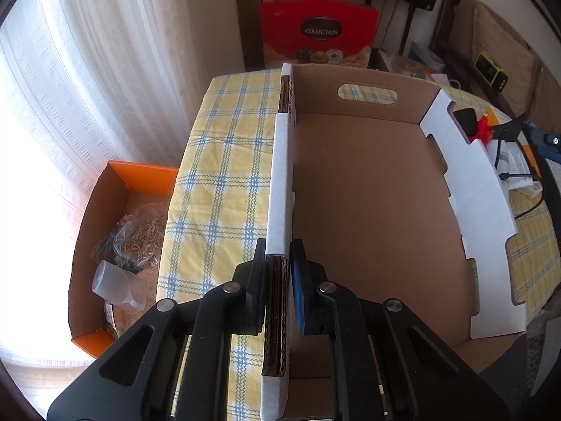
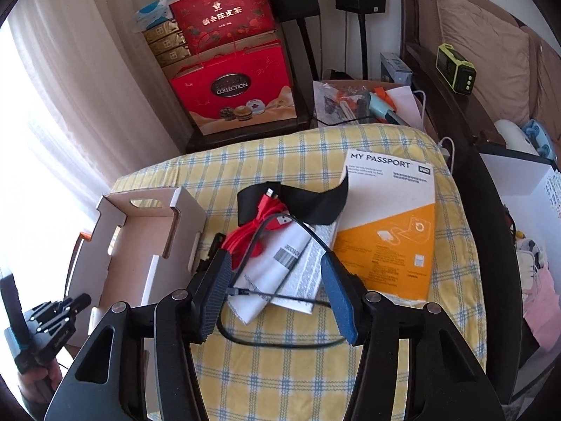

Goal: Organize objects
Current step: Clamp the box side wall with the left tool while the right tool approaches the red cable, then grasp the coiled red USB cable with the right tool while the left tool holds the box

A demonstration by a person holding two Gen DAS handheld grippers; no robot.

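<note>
In the left wrist view, the left gripper (image 1: 277, 287) has its two fingers pinched on the near end of the left wall of the box (image 1: 368, 210), one finger outside and one inside, touching the card. The box is brown inside, white on its edges, and has nothing in it. It sits on the checked cloth (image 1: 217, 161). It looks light and stiff, but a hard squeeze could bend the wall, so the thick folded edge is a good place to hold. In the right wrist view, the right gripper (image 2: 277, 298) is wide open and holds nothing. It hangs over a pile just ahead, with the box at 10 o'clock. A thin black cable (image 2: 280, 315) loops between the fingers. It is floppy and will slip, so I would pinch its plug end. The red cable (image 2: 259, 228) at 12 o'clock is a soft bundle. The white papers (image 2: 280, 266) are flat and hard to pick up. The orange pack (image 2: 389, 242) at 1 o'clock looks stiff and light, best held by an edge.
</note>
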